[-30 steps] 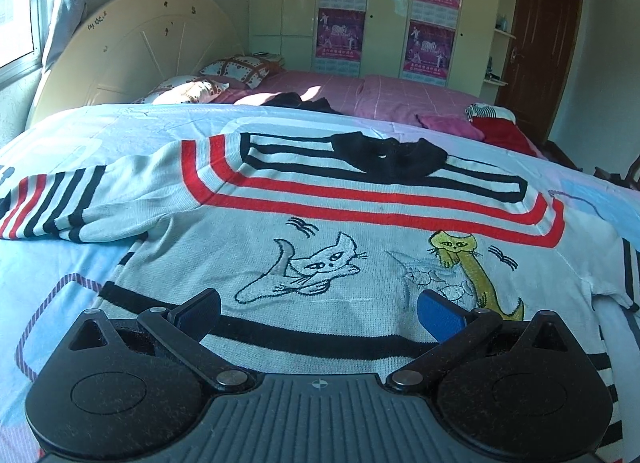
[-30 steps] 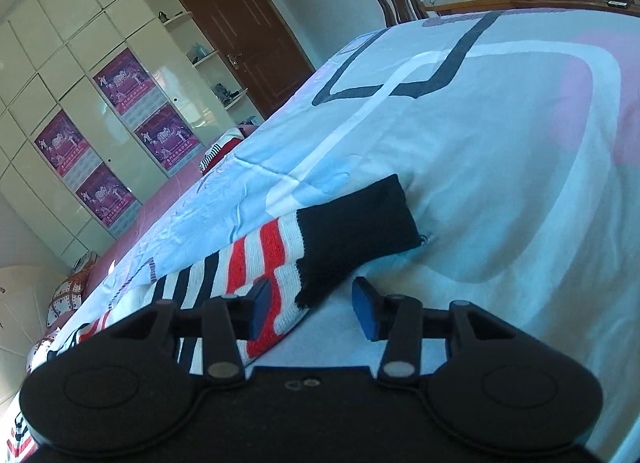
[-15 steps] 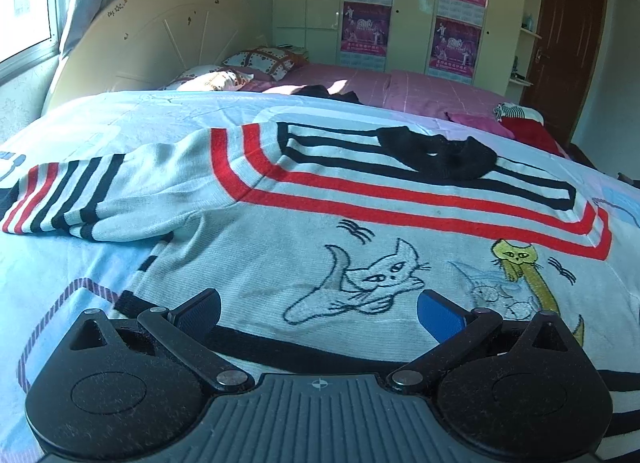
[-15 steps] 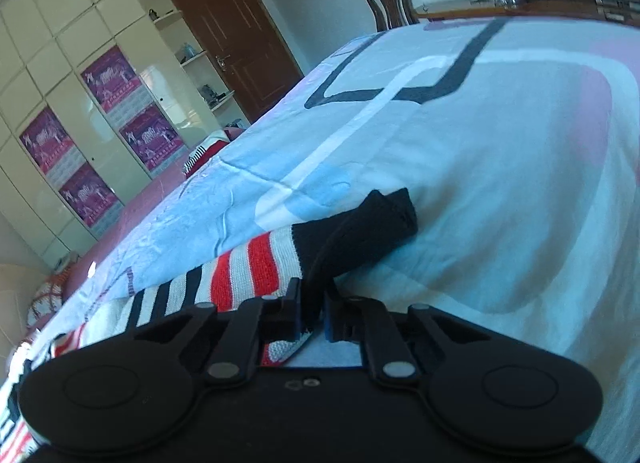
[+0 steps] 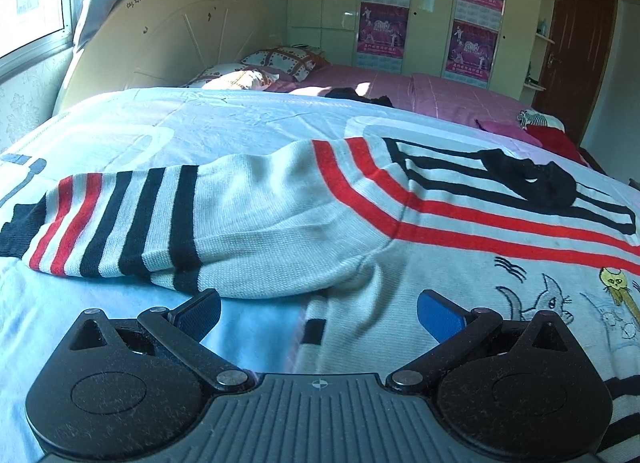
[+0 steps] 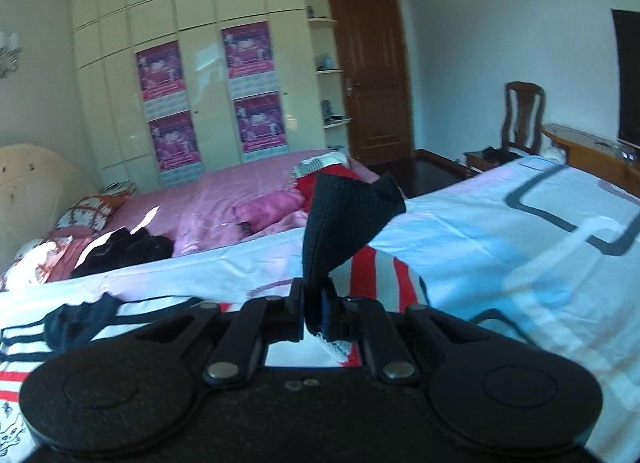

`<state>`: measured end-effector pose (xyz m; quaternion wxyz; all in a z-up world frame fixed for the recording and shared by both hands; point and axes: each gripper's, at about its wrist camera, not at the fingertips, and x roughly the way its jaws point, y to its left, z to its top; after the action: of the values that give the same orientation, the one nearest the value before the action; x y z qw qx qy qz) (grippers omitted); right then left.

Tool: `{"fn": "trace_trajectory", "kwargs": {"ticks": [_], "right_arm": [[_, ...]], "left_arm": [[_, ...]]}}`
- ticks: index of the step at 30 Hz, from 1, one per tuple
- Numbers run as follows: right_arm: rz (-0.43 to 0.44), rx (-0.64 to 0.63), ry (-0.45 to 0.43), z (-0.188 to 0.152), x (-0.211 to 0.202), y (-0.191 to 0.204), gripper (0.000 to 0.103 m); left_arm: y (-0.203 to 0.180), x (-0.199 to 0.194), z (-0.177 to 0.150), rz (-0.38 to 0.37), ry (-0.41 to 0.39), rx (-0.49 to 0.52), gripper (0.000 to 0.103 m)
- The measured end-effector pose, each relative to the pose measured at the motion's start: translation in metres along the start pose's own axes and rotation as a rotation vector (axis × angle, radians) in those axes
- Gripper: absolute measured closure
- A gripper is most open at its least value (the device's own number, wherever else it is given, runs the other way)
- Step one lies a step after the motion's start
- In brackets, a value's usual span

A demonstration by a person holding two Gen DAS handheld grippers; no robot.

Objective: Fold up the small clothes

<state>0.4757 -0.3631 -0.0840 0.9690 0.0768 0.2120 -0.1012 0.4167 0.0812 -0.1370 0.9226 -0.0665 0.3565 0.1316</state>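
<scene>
A small white sweater (image 5: 460,247) with red and black stripes, cat drawings and a black collar (image 5: 528,179) lies flat on the blue bedsheet (image 5: 120,135). Its left sleeve (image 5: 168,223) stretches out to the left. My left gripper (image 5: 318,309) is open and empty, low over the sheet just below that sleeve near the armpit. My right gripper (image 6: 314,303) is shut on the black cuff (image 6: 344,219) of the other sleeve and holds it lifted off the bed, the striped sleeve (image 6: 380,275) hanging behind. The collar also shows in the right wrist view (image 6: 80,321).
A second bed with a pink cover (image 6: 224,199), pillows (image 5: 280,63) and dark clothes (image 6: 128,247) lies beyond. A cream headboard (image 5: 176,35) stands at the left. Wardrobes with posters (image 6: 248,87), a brown door (image 6: 372,79), a chair (image 6: 524,115) and a wooden desk (image 6: 588,151) line the room.
My right gripper shut on the black cuff and lifted the sleeve off the bed. My left gripper, still open, moved left from the sweater's hem to the left sleeve.
</scene>
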Motion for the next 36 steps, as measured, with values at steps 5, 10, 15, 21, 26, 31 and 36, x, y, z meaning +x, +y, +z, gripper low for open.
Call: {"fn": "trace_trajectory", "kwargs": {"ticks": [5,10,15,21,26,31,36], "right_arm": [[0.152,-0.115,0.106,-0.034,0.021,0.102,0.094],[0.276,-0.303,0.249,-0.078,0.037,0.179,0.077],[0.327,-0.389,0.108,-0.075,-0.017,0.172,0.073],[0.175,-0.262,0.078,-0.058,-0.033,0.091,0.083],[0.083,-0.197,0.079,-0.053,-0.036,0.037,0.081],[0.040,-0.134,0.094,-0.052,-0.035,-0.004,0.080],[0.039,-0.092,0.114,-0.055,-0.033,-0.027,0.080]], "left_arm": [[0.021,0.003,-0.002,-0.038,0.007,-0.028,0.000],[0.014,-0.002,-0.001,-0.071,-0.009,-0.058,0.000],[-0.012,0.001,0.004,-0.171,-0.003,-0.098,0.000],[-0.095,0.004,0.005,-0.351,0.031,-0.058,0.032],[-0.168,0.022,0.005,-0.556,0.111,-0.121,0.033],[-0.204,0.054,0.004,-0.606,0.173,-0.205,0.033],[-0.215,0.071,0.013,-0.598,0.184,-0.213,0.098]]}}
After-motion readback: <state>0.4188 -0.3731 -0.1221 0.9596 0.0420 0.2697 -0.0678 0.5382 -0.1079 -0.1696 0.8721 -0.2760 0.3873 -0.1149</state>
